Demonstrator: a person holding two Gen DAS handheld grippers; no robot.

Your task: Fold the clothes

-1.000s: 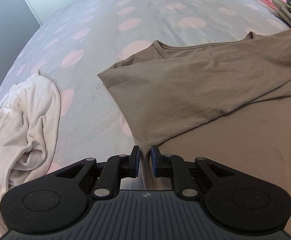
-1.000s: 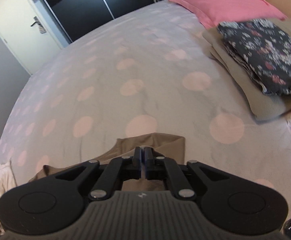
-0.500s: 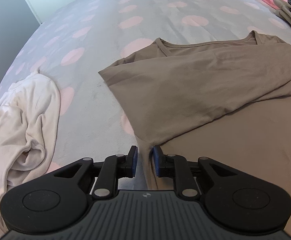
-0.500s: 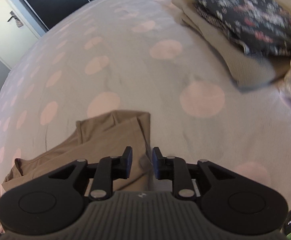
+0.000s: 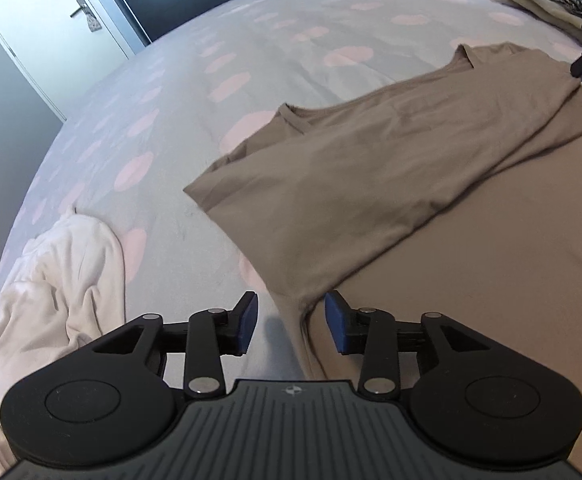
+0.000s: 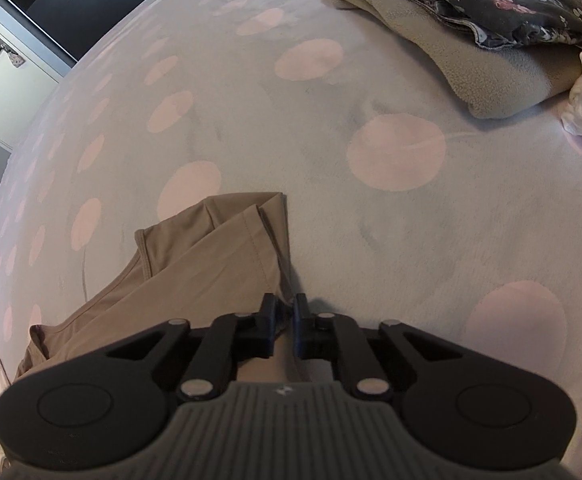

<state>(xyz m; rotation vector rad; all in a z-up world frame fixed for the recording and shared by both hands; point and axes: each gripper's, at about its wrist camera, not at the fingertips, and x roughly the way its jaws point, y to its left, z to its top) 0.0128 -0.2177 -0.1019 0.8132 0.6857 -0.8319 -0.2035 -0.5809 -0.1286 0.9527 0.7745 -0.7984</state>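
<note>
- Step: side fold on brown shirt [image 5: 391,168]. Left gripper [image 5: 291,322] spreading, fabric edge loose between its jaws.
- Right gripper [image 6: 285,320] closing, pinching shirt edge.
- Next, likely: left re-grips, both lift together.

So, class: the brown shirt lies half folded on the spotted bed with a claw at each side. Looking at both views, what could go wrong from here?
1. The left claw is opening, its pads clear of the brown shirt. The folded sleeve may slacken.
2. The right claw is closing on just a thin edge, so the cloth could slip out when pulled.
3. The crumpled white garment lies close on the bed and might get dragged along.
</note>
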